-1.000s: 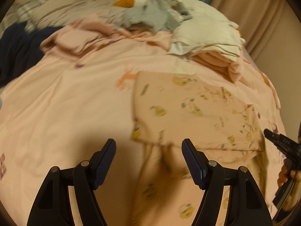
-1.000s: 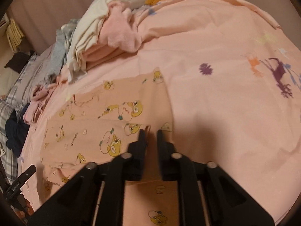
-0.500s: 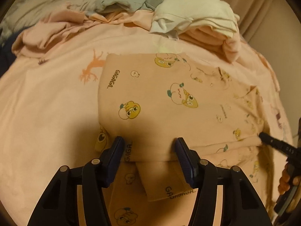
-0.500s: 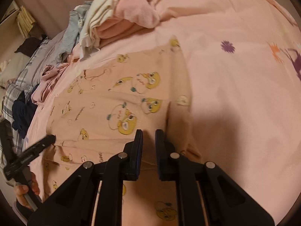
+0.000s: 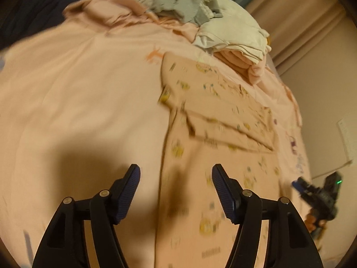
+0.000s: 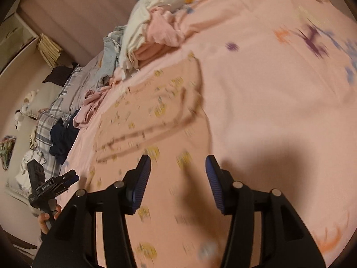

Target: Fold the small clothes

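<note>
**One fold laid, more to go**

The peach cotton garment printed with yellow cartoon faces (image 5: 223, 120) lies flat on the pink bedsheet (image 5: 78, 89), directly ahead of both tools. Its far part is doubled over towards them; the near part looks unfolded. Its long axis runs away from the tools. The left tool (image 5: 176, 192) and right tool (image 6: 177, 181) both gape wide, holding nothing.

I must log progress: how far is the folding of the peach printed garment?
One fold looks done: the peach cartoon-print garment lies doubled on the pink bedsheet. Nothing is in hand; left gripper and right gripper are open above it. The lower part remains unfolded.
</note>
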Tool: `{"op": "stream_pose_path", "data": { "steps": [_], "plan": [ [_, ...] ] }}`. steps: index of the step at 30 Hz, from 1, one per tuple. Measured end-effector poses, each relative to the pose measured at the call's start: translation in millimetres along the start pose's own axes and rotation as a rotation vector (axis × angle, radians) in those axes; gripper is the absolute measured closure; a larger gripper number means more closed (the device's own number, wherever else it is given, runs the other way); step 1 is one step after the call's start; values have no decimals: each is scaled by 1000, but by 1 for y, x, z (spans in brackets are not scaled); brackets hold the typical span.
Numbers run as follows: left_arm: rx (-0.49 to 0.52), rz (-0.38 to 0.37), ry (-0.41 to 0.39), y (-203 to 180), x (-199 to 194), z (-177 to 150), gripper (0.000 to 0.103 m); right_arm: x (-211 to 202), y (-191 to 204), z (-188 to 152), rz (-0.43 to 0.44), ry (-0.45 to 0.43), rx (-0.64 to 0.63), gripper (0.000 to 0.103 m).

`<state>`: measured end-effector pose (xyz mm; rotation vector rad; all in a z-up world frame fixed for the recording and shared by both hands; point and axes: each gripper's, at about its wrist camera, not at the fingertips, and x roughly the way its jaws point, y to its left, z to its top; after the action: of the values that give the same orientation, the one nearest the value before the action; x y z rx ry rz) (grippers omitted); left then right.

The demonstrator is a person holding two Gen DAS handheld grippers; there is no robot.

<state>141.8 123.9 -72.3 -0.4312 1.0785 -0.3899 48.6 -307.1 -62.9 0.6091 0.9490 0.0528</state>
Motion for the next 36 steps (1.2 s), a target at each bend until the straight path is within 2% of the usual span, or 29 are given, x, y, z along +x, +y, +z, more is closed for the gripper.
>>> {"op": "stream_pose_path", "data": {
  "steps": [2,5,9,15,23,29,36],
  "plan": [
    [-50,-86,38,10,-4,-18,38,-10,-11,-17,15,17,32,51],
    [-88,-163,65,15,-8,-41,38,-18,-26,-42,68,55,94,51],
    [-75,-149,91,15,-10,-65,38,-21,-35,-71,99,105,131,51],
    [-90,-226,111,17,-13,-91,38,-20,-31,-95,164,137,136,50],
    [-94,-290,149,0,8,-85,38,3,-20,-87,217,152,133,50],
    [-90,-303,156,-9,21,-74,38,14,-16,-75,224,157,124,52],
    [-103,-338,162,1,11,-86,38,6,-21,-82,234,171,119,52]
  ]
}}
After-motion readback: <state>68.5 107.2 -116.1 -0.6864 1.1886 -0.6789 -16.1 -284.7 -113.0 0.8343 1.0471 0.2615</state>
